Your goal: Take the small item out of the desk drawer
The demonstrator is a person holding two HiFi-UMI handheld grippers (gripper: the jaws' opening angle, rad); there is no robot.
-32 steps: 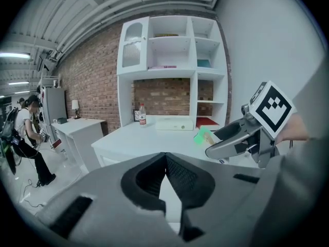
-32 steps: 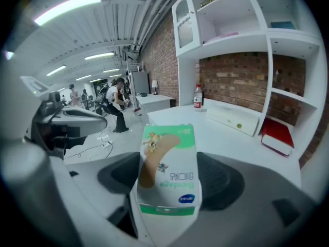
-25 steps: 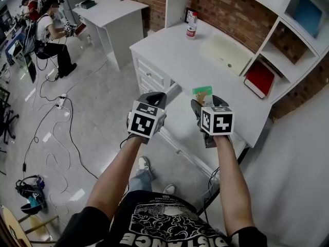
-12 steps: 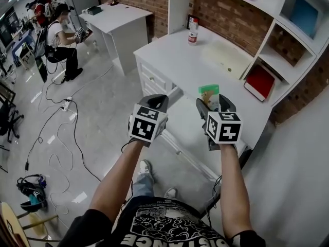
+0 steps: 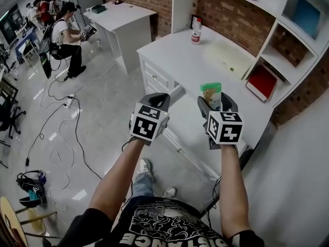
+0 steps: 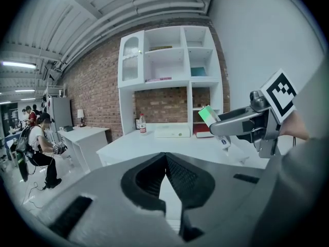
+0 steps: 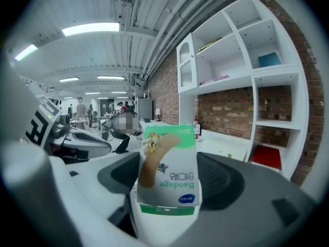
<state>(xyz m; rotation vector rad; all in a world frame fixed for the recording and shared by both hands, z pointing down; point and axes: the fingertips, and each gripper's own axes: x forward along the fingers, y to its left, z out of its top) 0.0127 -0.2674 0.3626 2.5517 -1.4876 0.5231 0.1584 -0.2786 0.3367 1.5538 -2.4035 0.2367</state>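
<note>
The person's bare forearms reach forward, and each marker cube blocks most of its claw in the head view. The left claw is closed on nothing, its ribbed black pads meeting at the tips. The right claw grips the bandage box, a small white cardboard carton with a green band and a picture of a tan plaster strip; its print reads upside down and its lower end is lost between the pads. In the head view only the top of the box shows, held in the air over the front edge of the smooth white worktop. Between the claws a pale corner of what looks like the open drawer pokes out; its inside is hidden. Farther back stand a red-labelled bottle, white shelves holding a red folder, and a rough brick wall. A seated person is small and indistinct, beyond loose cables on the glossy floor.
</note>
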